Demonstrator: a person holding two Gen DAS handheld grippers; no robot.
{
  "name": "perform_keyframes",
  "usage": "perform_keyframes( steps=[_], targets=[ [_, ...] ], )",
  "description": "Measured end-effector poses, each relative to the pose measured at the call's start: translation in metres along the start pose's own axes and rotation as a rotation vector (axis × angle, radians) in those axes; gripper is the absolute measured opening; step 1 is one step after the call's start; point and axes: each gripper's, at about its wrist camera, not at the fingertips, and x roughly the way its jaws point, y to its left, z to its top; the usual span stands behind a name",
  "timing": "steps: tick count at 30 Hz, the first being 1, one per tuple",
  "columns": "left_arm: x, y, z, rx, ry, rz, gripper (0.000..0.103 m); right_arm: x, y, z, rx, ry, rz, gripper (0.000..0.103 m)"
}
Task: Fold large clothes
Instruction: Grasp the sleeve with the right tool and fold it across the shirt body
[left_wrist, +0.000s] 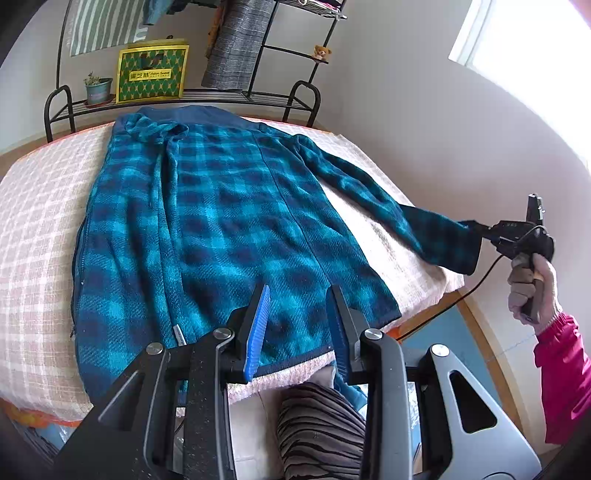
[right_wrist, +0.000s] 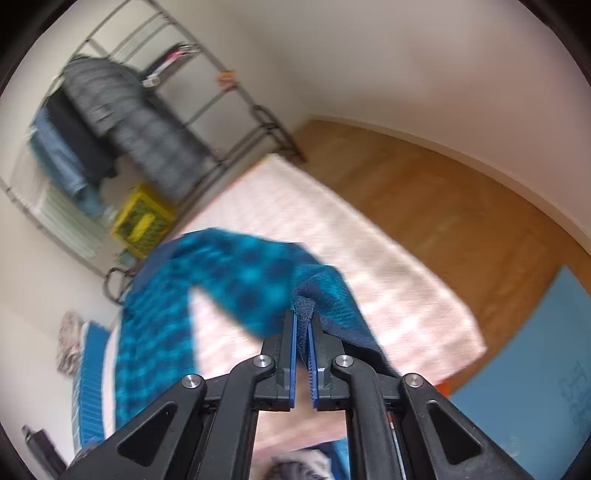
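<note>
A teal and navy plaid fleece jacket lies spread flat on a table under a pink checked cloth. Its hem is toward me and its collar is at the far end. My left gripper hovers open over the near hem, with nothing between its blue pads. The jacket's right sleeve stretches out past the table's right edge. There my right gripper is shut on the dark cuff. In the right wrist view the cuff is pinched between the blue pads of the right gripper, and the sleeve hangs lifted above the cloth.
A black metal rack stands behind the table with a yellow-green bag, a potted plant and a hanging grey checked garment. A hand in a pink sleeve holds the right gripper. Wooden floor and a blue mat lie to the right.
</note>
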Motion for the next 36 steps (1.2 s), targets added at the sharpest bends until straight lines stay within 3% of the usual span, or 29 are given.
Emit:
perform_keyframes(
  steps=[7,13,18,21,22,23,24,25,28,36],
  targets=[
    [0.0,0.012,0.003,-0.049,-0.011,-0.022,0.031,-0.003,0.123,-0.033,-0.201,0.048,0.22,0.001],
    [0.0,0.035,0.001,-0.143,-0.015,-0.042,0.031,0.031,0.218,-0.105,-0.421,0.241,0.397,0.001],
    [0.015,0.051,0.0,-0.231,0.022,-0.093,0.031,0.085,0.234,-0.172,-0.54,0.423,0.368,0.001],
    [0.033,0.053,-0.001,-0.262,0.068,-0.13,0.031,0.102,0.223,-0.19,-0.563,0.493,0.345,0.007],
    [0.037,0.053,-0.001,-0.268,0.078,-0.14,0.032,0.104,0.219,-0.191,-0.558,0.512,0.345,0.011],
    [0.044,0.051,-0.001,-0.274,0.094,-0.155,0.033,0.104,0.215,-0.188,-0.549,0.523,0.358,0.027],
    [0.05,0.049,0.0,-0.274,0.105,-0.166,0.036,0.101,0.213,-0.182,-0.55,0.521,0.363,0.032],
    [0.056,0.046,0.001,-0.273,0.118,-0.178,0.044,0.096,0.21,-0.176,-0.561,0.509,0.369,0.038],
    [0.075,0.033,0.003,-0.251,0.142,-0.202,0.051,0.083,0.205,-0.152,-0.582,0.453,0.356,0.038],
    [0.126,0.006,-0.002,-0.169,0.234,-0.155,0.051,0.102,0.193,-0.057,-0.555,0.321,0.203,0.04]
  ],
)
